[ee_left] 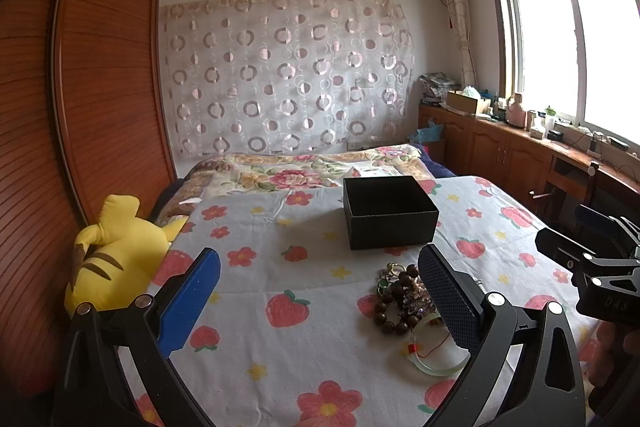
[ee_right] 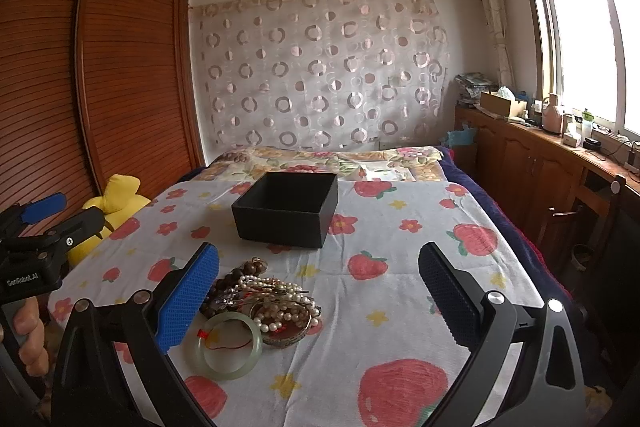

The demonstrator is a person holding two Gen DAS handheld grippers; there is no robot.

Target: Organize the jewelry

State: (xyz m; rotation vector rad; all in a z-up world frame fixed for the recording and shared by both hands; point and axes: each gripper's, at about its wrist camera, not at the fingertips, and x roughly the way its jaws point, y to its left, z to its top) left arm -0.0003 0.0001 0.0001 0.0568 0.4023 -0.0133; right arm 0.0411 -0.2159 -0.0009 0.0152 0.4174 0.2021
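Jewelry pile beside right gripper's blue jaw, ungripped.

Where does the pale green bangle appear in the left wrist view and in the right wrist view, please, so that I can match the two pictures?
Left wrist view: the green bangle lies low and right of centre, partly behind the right finger of the left gripper.
Right wrist view: the bangle lies low and left of centre, beside the blue finger of the right gripper.
Shared landmark: the open black box, farther up the bedspread.
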